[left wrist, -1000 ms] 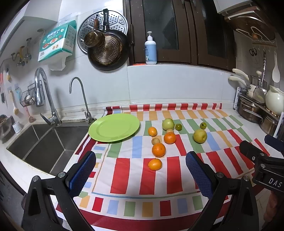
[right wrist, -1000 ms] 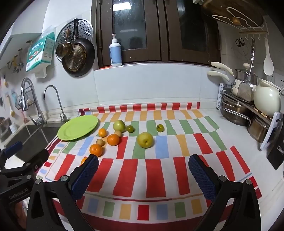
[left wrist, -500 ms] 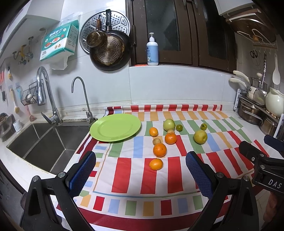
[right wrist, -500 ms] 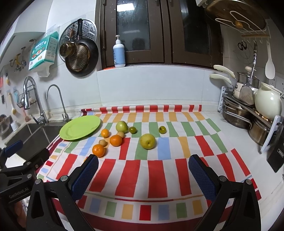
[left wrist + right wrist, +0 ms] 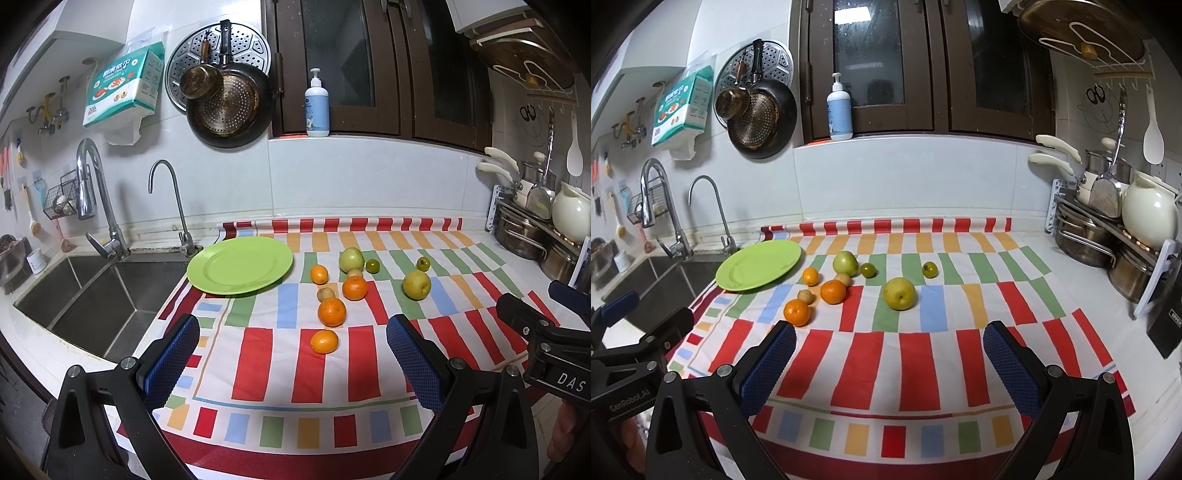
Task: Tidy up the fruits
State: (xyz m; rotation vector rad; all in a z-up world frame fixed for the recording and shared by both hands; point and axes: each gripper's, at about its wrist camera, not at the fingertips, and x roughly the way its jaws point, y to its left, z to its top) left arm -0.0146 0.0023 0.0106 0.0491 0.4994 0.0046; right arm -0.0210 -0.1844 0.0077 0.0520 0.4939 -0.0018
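Both the left gripper (image 5: pixel 293 356) and right gripper (image 5: pixel 888 354) hover wide-fingered (holding nothing) near the round lime-green plate (image 5: pixel 240 270), oranges just right of it.

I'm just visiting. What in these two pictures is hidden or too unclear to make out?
1. Nearest orange: clear in the left wrist view, but not seen in the right wrist view, apparently behind a jaw of the right gripper.
2. Small tan fruit: in the left wrist view, partly covered by the orange in front.
3. Paper pack: its print is too small to read in both views.
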